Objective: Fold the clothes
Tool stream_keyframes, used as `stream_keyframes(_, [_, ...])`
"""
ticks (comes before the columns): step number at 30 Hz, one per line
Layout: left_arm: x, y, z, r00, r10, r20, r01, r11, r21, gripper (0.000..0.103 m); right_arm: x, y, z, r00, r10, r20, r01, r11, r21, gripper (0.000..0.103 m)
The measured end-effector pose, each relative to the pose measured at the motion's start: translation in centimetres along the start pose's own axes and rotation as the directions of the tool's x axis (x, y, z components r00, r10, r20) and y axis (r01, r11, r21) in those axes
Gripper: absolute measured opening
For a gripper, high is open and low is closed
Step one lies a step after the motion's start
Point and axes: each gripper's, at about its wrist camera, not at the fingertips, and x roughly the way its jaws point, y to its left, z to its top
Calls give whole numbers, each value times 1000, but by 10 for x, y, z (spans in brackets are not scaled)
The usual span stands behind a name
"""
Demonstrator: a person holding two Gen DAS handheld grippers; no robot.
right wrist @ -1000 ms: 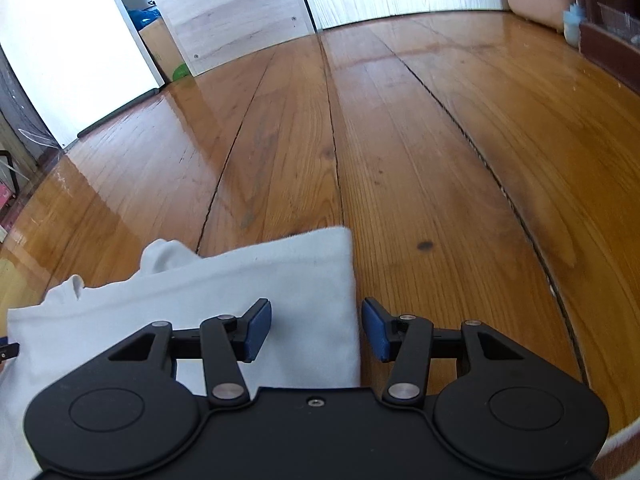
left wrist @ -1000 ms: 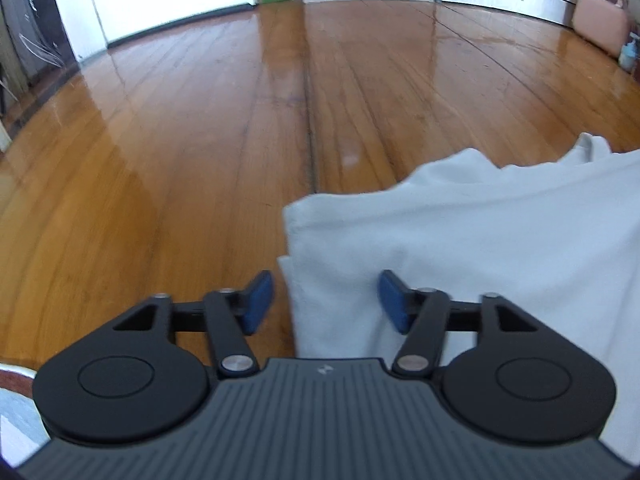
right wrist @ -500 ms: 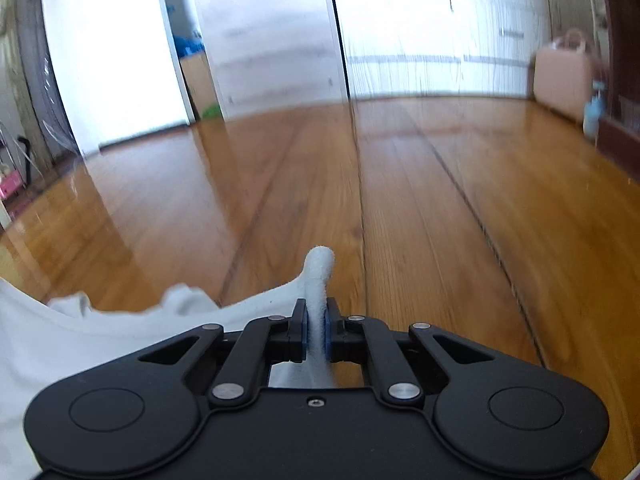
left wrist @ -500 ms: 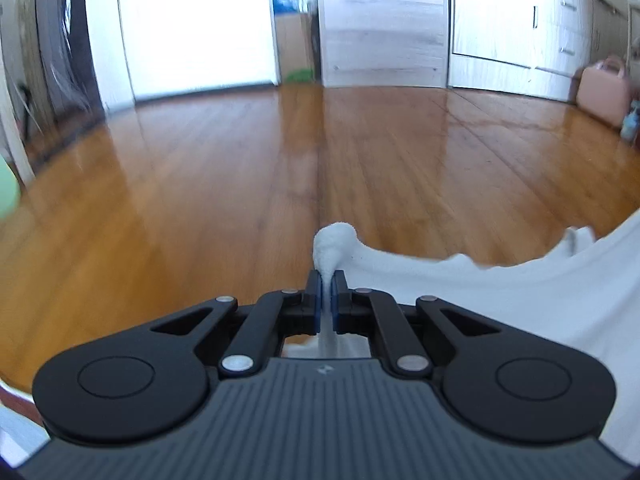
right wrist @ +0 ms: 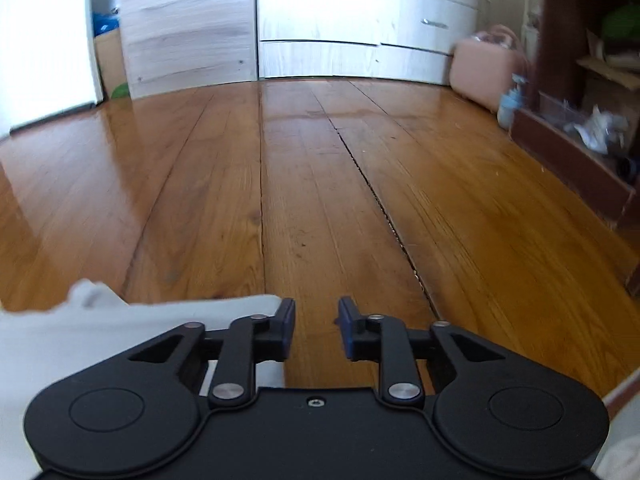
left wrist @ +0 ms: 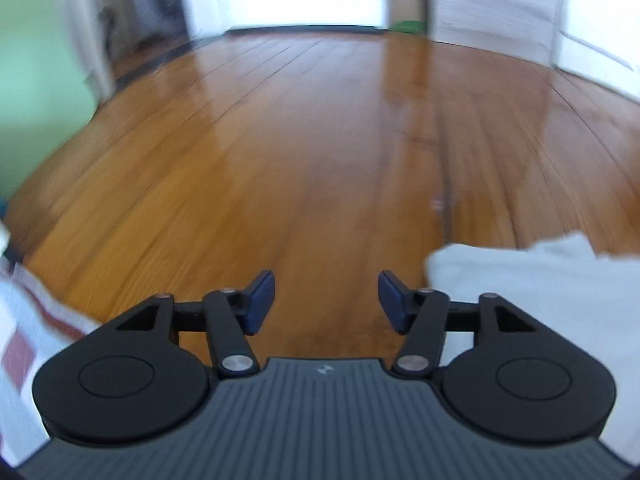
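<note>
While both grippers hang over the floor, this is how the scene reads:

Left gripper (left wrist: 326, 300): black, rounded housing with ribbed grey body; blue pads spread apart and opening, only bare floor between them.
Right gripper (right wrist: 316, 328): same black linkage arms with silver pivots; blue pads parted and opening, nothing between them.
White garment (left wrist: 532, 276): soft, matte cloth lying on the floor with a rounded, folded edge; in the left wrist view it sits just right of the right-hand pad, in the right wrist view (right wrist: 120, 320) it lies left of the left-hand pad and runs under the housing.
Floor (right wrist: 320, 200): glossy amber wooden planks with dark seams and grain.
Cabinets (right wrist: 320, 20): pale wood-grain fronts, metal drawer pulls.
Pink case (right wrist: 486, 68): smooth, rounded, standing by the cabinets.
Striped cloth (left wrist: 24, 332): white with red bands, blurred, at the left edge.
</note>
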Motion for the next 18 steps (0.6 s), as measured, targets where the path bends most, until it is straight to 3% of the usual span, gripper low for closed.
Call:
stream_keyframes(3, [-17,24,-10,989,-116,-87,100,981,-165,57,-16,-2,-4,992,95,-79,-88,991,97,33])
stream_keyframes(5, [-29,33,-24,981,-134,-139,97,964,-247,57,-25,0,-15,974,169,-152,-144,977,159,36])
stream_keyframes(6, [-34,36,-32,980,-110,-163,64,961,-269,57,-29,1,-21,962,200,-184,-166,969,185,36])
stream_keyframes(9, [-42,43,-55,961,-89,-264,8,956,-294,57,-41,2,-43,933,260,-248,-201,950,238,36])
stream_keyframes(14, [-59,50,-82,907,-276,-319,142,911,-386,58,-67,-9,-80,921,262,-290,-179,942,283,36])
stream_keyframes(18, [-70,41,-93,874,-324,-362,187,912,-364,67,-93,-25,-124,882,359,-305,-191,864,465,36])
